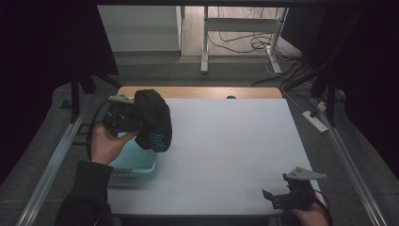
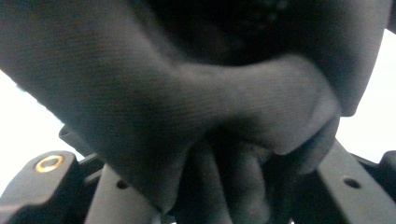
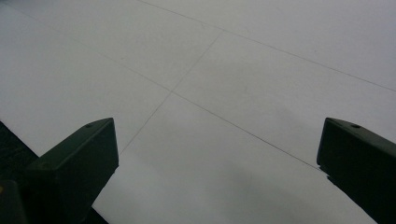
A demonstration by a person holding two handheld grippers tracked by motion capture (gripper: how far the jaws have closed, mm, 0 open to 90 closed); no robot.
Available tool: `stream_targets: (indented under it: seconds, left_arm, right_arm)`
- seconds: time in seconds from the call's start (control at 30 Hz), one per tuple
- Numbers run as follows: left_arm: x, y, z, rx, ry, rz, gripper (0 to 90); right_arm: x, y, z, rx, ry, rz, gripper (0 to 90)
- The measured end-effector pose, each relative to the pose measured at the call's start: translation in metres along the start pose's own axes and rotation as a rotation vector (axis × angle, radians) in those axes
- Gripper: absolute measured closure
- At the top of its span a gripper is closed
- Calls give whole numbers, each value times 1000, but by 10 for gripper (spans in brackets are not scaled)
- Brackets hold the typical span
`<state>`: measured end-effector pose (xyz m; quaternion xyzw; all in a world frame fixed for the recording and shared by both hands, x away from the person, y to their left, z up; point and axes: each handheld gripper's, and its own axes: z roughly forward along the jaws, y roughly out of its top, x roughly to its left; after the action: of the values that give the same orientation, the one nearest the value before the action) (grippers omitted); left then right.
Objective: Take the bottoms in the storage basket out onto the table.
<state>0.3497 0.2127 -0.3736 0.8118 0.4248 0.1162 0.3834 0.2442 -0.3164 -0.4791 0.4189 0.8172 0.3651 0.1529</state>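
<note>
A bunched black cloth (image 1: pixel 153 117) with a blue-striped patch at its lower end hangs over the table's left side. My left gripper (image 1: pixel 135 123) is shut on it, held up by a hand above a light blue basket (image 1: pixel 136 167). In the left gripper view the dark fabric (image 2: pixel 196 93) is pinched between the two jaws of the left gripper (image 2: pixel 224 186) and hides most of the scene. My right gripper (image 1: pixel 273 197) rests low at the table's front right corner, open, with nothing between its jaws. In its own view the right gripper (image 3: pixel 217 154) looks across bare white table (image 3: pixel 233 70).
The white table top (image 1: pixel 226 141) has a wooden strip (image 1: pixel 197 92) along its far edge. Metal rails run along both sides of the table. A power strip (image 1: pixel 316 121) and cables lie on the floor at the right, and a desk frame stands farther back.
</note>
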Motion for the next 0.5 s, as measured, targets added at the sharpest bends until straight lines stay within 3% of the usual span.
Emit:
stream_targets:
  seconds: [0.5]
  left_arm:
    - [-27, 21, 24, 16, -35, 79, 605]
  right_arm:
    - [0, 0, 0, -1, -2, 3, 0]
